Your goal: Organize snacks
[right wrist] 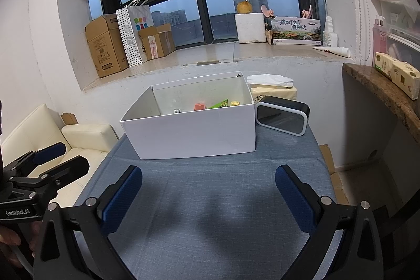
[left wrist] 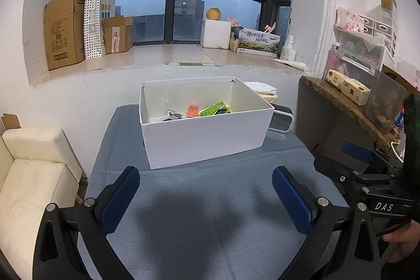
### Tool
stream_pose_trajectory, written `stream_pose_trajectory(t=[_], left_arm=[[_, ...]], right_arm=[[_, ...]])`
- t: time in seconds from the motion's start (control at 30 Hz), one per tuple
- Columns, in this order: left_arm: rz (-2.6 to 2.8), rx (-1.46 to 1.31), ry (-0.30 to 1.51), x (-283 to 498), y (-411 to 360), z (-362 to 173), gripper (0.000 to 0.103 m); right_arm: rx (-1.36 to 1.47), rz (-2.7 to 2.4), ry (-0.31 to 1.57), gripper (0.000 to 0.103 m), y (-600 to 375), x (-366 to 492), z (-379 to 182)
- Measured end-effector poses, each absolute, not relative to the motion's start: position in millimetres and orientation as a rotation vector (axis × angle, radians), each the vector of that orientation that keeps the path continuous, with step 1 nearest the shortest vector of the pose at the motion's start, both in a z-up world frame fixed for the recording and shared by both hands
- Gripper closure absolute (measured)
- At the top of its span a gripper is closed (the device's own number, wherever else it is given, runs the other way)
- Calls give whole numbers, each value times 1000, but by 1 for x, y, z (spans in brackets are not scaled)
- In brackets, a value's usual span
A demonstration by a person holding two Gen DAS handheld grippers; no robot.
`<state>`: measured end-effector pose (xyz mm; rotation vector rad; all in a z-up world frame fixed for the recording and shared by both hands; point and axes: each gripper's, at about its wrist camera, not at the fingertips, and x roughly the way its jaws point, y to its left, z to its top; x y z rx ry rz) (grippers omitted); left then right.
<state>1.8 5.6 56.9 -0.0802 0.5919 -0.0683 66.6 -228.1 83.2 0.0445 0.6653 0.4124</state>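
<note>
A white open box point(left wrist: 204, 138) point(right wrist: 194, 133) stands at the far end of the blue-clothed table point(left wrist: 210, 214) point(right wrist: 210, 214). Inside it lie an orange jelly cup point(left wrist: 192, 110) point(right wrist: 200, 106), a green snack packet point(left wrist: 215, 108) point(right wrist: 220, 104), a dark wrapped snack point(left wrist: 172, 116) and a small yellow item point(right wrist: 235, 103). My left gripper point(left wrist: 206, 197) hovers open over the bare cloth in front of the box, holding nothing. My right gripper point(right wrist: 208, 197) is likewise open and empty, short of the box. Each gripper shows at the edge of the other's view.
A black-and-white speaker point(right wrist: 282, 117) point(left wrist: 282, 120) and a tissue pack point(right wrist: 273, 88) sit right of the box. A cream sofa point(left wrist: 34, 175) is to the left, a stone-topped counter point(right wrist: 380, 91) to the right. Cardboard boxes point(left wrist: 64, 30) line the windowsill.
</note>
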Motion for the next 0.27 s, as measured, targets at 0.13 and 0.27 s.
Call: stream_pose_trajectory(t=[0.13, 0.27], left_arm=[[-78, -82, 574, -2, 4, 59, 0], [-115, -102, 555, -7, 4, 62, 0]], right_arm=[[45, 412, 664, 0, -228, 66, 83], [46, 412, 665, 0, -228, 66, 83]])
